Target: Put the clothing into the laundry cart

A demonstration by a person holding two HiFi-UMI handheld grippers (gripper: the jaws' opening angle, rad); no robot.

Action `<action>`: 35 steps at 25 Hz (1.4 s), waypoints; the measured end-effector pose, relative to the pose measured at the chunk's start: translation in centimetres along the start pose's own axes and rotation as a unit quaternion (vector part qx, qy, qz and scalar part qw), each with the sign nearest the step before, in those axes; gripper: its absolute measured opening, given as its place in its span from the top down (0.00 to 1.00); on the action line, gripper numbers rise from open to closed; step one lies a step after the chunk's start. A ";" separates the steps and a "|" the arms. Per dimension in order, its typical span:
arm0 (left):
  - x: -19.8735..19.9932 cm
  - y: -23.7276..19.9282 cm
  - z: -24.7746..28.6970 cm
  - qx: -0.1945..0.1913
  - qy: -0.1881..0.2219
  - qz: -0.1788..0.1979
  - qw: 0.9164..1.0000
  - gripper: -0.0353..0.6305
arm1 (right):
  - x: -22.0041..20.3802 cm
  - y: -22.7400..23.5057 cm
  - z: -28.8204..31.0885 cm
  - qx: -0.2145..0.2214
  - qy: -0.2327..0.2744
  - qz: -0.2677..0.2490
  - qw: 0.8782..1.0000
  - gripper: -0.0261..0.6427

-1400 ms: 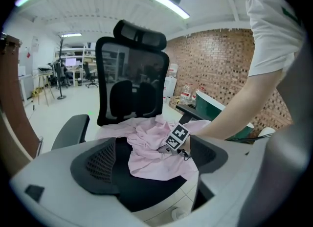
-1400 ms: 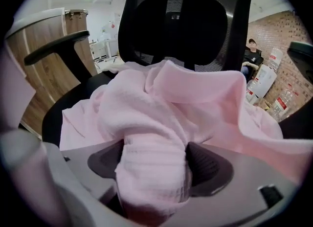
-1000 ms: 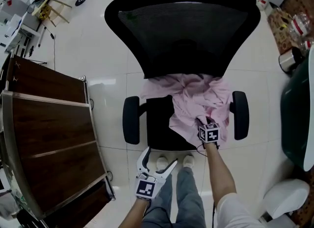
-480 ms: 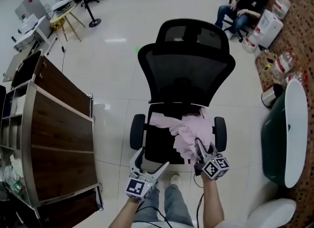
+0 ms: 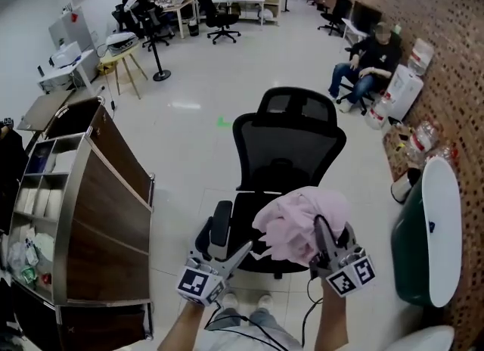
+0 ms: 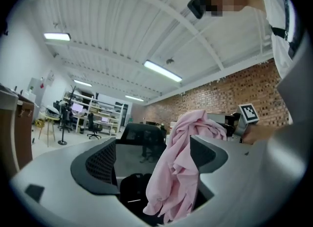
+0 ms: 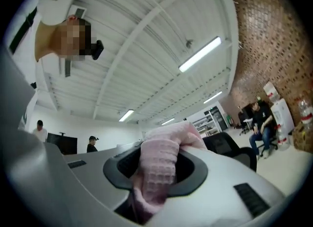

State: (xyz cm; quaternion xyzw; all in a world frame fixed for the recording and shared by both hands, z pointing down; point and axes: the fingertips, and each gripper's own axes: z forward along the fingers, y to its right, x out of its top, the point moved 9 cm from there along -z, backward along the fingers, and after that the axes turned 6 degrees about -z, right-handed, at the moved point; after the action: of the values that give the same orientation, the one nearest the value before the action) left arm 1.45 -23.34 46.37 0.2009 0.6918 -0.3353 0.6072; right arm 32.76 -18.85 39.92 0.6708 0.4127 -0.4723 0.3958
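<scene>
My right gripper (image 5: 321, 230) is shut on a pink garment (image 5: 299, 225), which hangs bunched above the seat of a black office chair (image 5: 291, 145). In the right gripper view the waffle-textured pink cloth (image 7: 159, 172) fills the gap between the shut jaws of the right gripper (image 7: 157, 174). My left gripper (image 5: 227, 250) is open and holds nothing, low at the left by the chair's armrest. In the left gripper view the garment (image 6: 183, 167) dangles beyond the wide jaws of the left gripper (image 6: 152, 158), with the right gripper's marker cube (image 6: 248, 113) beside it.
A dark wooden shelf unit (image 5: 106, 213) stands at the left. A dark green container with a white top (image 5: 423, 243) stands at the right, by a brick wall. A person (image 5: 370, 58) sits at the back right. Desks and chairs line the far end.
Both grippers have risen. The right one has lifted the pink garment off the chair seat. The head view has tipped up and now takes in the room.
</scene>
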 end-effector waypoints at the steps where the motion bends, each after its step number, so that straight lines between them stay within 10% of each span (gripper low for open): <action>1: 1.1 0.0 -0.5 0.001 0.006 0.012 1.000 0.27 | 0.9 -0.9 0.0 0.004 0.006 -0.014 1.000 0.76; 11: 5.3 0.5 -4.8 0.043 0.048 0.040 0.997 0.27 | 2.2 -5.6 1.2 0.077 0.018 -0.012 0.997 0.76; 19: 6.1 0.6 -12.0 0.157 0.070 0.056 0.983 0.27 | 1.7 -10.5 4.7 0.213 0.017 0.041 0.976 0.76; 26: 6.4 2.2 -21.6 0.295 0.091 0.072 0.949 0.27 | 0.7 -18.3 7.6 0.369 0.016 0.080 0.926 0.76; 35: 7.4 5.6 -37.0 0.454 0.118 0.098 0.878 0.27 | -0.1 -33.9 8.2 0.530 0.006 0.117 0.840 0.76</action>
State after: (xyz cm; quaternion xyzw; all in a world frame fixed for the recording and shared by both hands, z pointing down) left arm -22.17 5.81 39.33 0.5594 0.5066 -0.5254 0.3929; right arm -1.21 -14.74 33.27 0.8244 0.0203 -0.5649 0.0301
